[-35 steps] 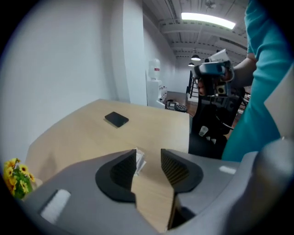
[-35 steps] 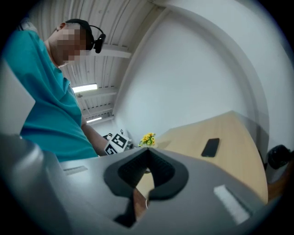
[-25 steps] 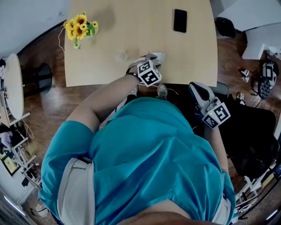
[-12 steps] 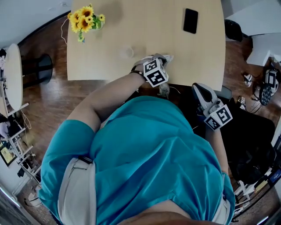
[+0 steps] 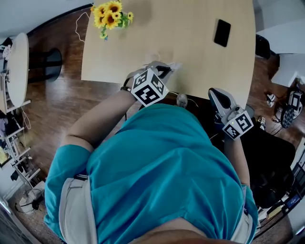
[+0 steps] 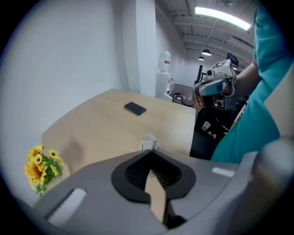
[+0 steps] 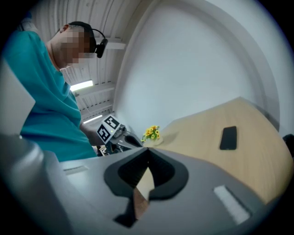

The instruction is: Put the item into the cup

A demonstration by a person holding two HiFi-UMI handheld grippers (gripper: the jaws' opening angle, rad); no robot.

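My left gripper (image 5: 167, 70) is over the near part of the light wooden table (image 5: 200, 62), its marker cube turned up toward the head camera. Its jaws are shut on a small white item (image 5: 173, 66). In the left gripper view the item (image 6: 148, 142) pokes out just past the closed tips of the left gripper (image 6: 149, 153), above the tabletop. No cup shows in any view; the left hand and gripper cover the spot beside them. My right gripper (image 5: 215, 94) hangs off the table's near right corner. In its own view the right gripper (image 7: 147, 161) is shut with nothing in it.
Yellow flowers (image 5: 112, 11) stand at the table's far left corner. A black phone (image 5: 222, 32) lies at the far right. A black chair (image 5: 267, 157) is at my right, and a round white table (image 5: 14, 71) at my left on the wooden floor.
The left gripper has risen toward the head camera and shifted left along the table with the white item. The clear cup seen beside it earlier is now hidden. The right gripper has stayed put.
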